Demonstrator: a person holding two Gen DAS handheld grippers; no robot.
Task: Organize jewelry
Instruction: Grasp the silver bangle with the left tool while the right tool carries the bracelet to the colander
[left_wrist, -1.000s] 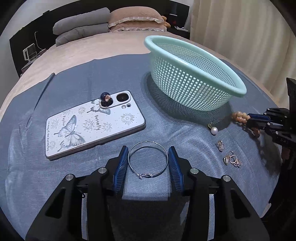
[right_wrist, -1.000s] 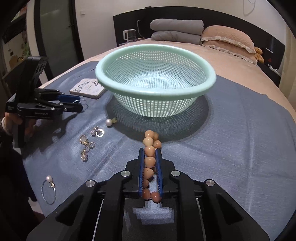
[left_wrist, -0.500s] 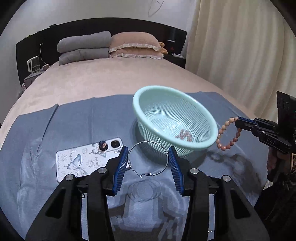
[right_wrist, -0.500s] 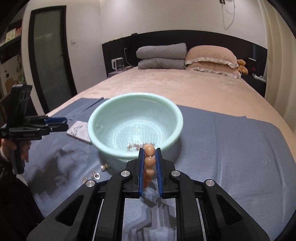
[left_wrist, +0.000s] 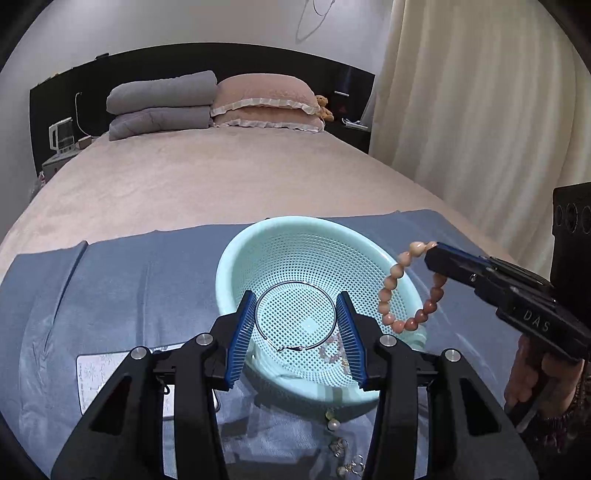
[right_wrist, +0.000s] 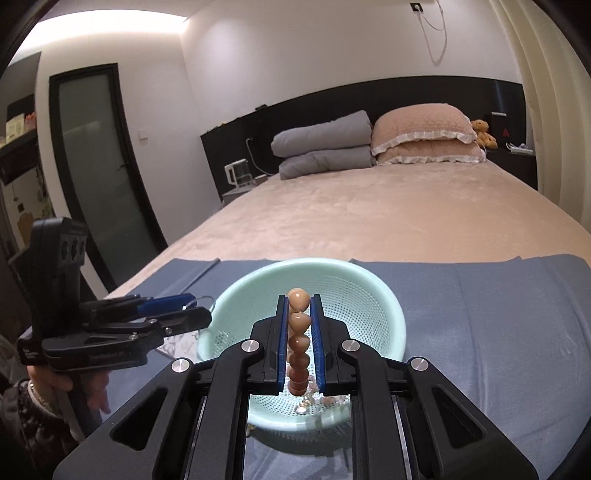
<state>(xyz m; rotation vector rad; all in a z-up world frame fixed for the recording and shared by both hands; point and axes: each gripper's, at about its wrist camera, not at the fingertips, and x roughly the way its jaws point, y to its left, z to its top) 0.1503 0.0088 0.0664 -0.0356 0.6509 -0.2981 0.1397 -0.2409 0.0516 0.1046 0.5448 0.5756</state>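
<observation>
Jewelry's mid-air over the basket (left_wrist: 258, 243): the left hand-held gripper (left_wrist: 297, 323) pinches a thin wire bangle (left_wrist: 295, 286) across its width, and the right hand-held gripper (right_wrist: 299, 332) is clamped tight on a peach bead bracelet (left_wrist: 391, 291). A few small pieces (left_wrist: 334, 354) lie inside the basket, more earrings (left_wrist: 341, 448) on the blue cloth (left_wrist: 110, 288) just in front of it.

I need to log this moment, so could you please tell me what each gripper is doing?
Left gripper: shut on the hoop bracelet.
Right gripper: shut on the bead bracelet.
</observation>
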